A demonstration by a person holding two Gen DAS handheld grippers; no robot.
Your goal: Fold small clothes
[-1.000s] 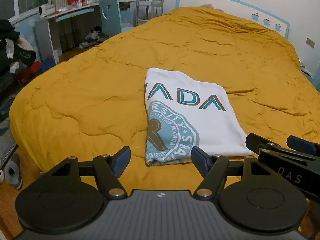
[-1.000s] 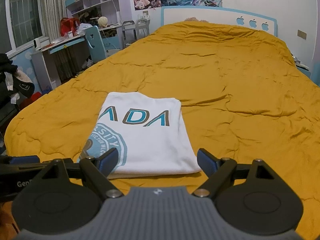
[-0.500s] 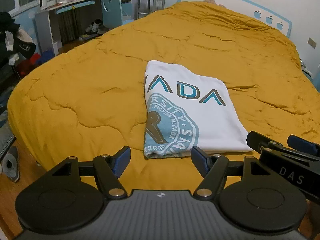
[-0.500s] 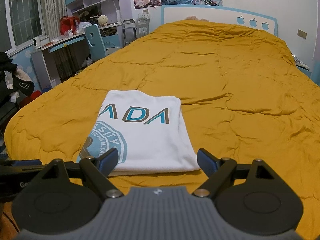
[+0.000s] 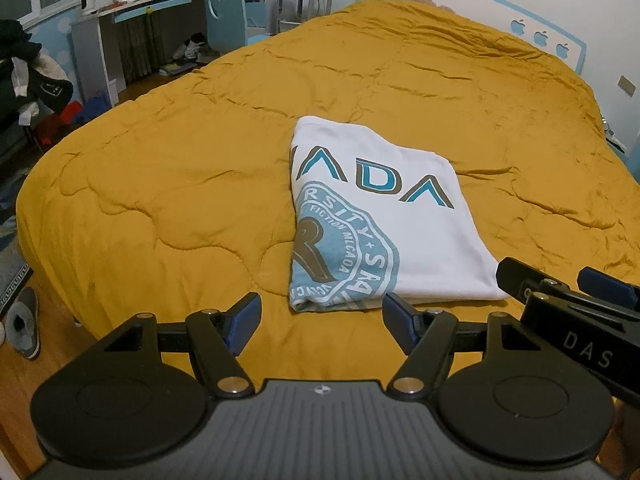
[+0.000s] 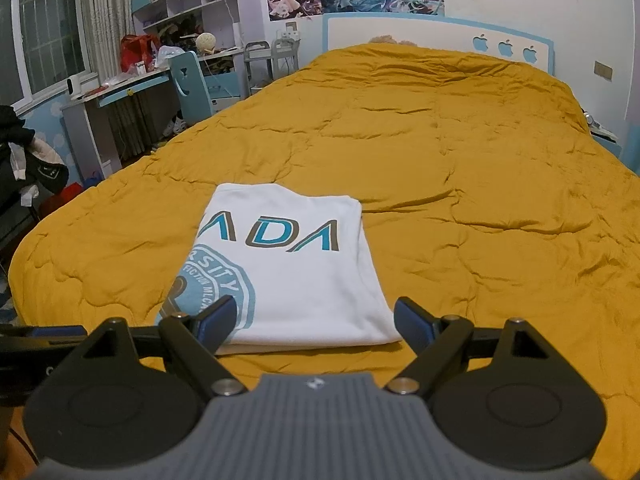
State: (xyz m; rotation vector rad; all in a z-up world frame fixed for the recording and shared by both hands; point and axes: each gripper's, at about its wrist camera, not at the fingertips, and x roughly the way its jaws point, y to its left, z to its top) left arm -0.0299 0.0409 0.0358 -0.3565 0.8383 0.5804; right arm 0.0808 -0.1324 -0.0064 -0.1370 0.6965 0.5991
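Observation:
A white T-shirt (image 5: pixel 384 216) with teal and brown lettering and a round emblem lies folded into a rectangle on the mustard quilt (image 5: pixel 160 184); it also shows in the right wrist view (image 6: pixel 296 264). My left gripper (image 5: pixel 320 316) is open and empty, just short of the shirt's near left corner. My right gripper (image 6: pixel 314 320) is open and empty, just short of the shirt's near right edge. The right gripper also shows at the right edge of the left wrist view (image 5: pixel 560 292).
The bed's near edge drops to a wooden floor with a grey slipper (image 5: pixel 24 320) at the left. A desk (image 6: pixel 116 92) and blue chair (image 6: pixel 192 84) stand left of the bed. Dark clothes (image 5: pixel 28 76) hang at far left. A blue-and-white headboard (image 6: pixel 440 36) is behind.
Both grippers have drawn back a little toward the bed's near edge and tilted, so the folded shirt sits slightly farther from the fingertips. The shirt has not moved. Both stay open.

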